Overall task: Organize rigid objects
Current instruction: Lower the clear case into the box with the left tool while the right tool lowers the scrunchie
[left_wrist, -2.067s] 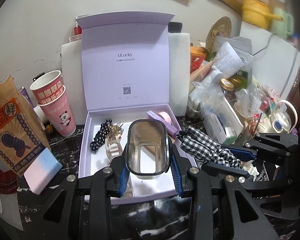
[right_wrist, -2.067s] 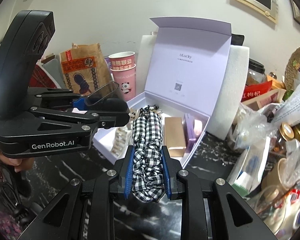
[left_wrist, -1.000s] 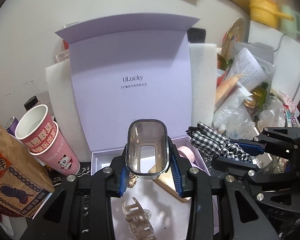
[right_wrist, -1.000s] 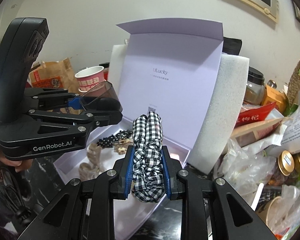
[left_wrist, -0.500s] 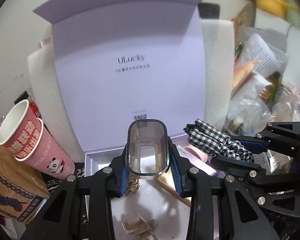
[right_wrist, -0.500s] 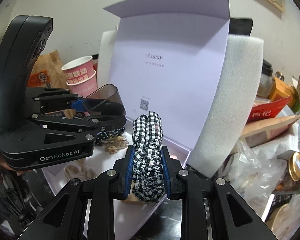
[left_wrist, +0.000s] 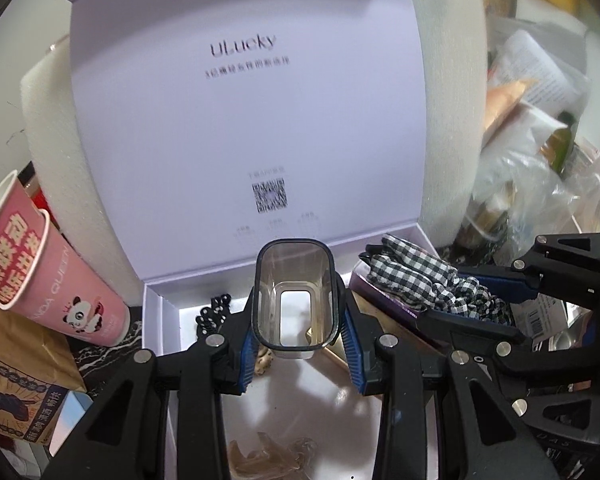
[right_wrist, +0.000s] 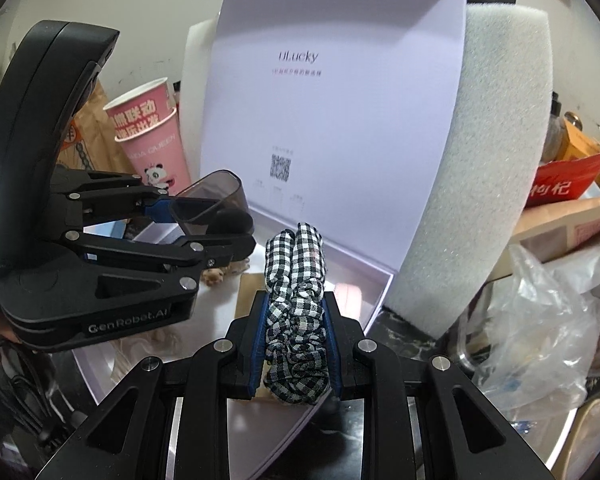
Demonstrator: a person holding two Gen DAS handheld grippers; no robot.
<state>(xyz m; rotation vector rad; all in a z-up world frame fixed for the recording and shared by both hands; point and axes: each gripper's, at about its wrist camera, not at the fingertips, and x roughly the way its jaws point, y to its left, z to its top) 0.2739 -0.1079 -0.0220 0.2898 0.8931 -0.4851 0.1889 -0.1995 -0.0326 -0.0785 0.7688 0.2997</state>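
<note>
My left gripper [left_wrist: 298, 340] is shut on a smoky clear plastic case [left_wrist: 294, 294], held open end toward the camera above the lavender box's tray [left_wrist: 158, 314]. The same case [right_wrist: 212, 200] shows in the right wrist view, gripped by that gripper [right_wrist: 204, 224]. My right gripper [right_wrist: 296, 344] is shut on a black-and-white checked scrunchie [right_wrist: 296, 280], over the tray's right part. The scrunchie [left_wrist: 424, 280] also shows at right in the left wrist view. The box lid [left_wrist: 244, 120] stands upright behind. In the tray lie a beaded black hair tie [left_wrist: 212, 312], a pale claw clip [left_wrist: 268, 456] and a gold flat box [left_wrist: 336, 354].
Stacked pink paper cups [left_wrist: 40, 272] stand left of the box, with a brown printed bag [left_wrist: 16, 380] in front of them. White foam [right_wrist: 468, 160] backs the lid. Plastic bags, jars and packets [right_wrist: 548, 320] crowd the right side. The tabletop is dark marble [left_wrist: 112, 350].
Both grippers have moved forward and down toward the box: the lid now fills most of each view and the tray lies directly beneath. Both grips are unchanged.
</note>
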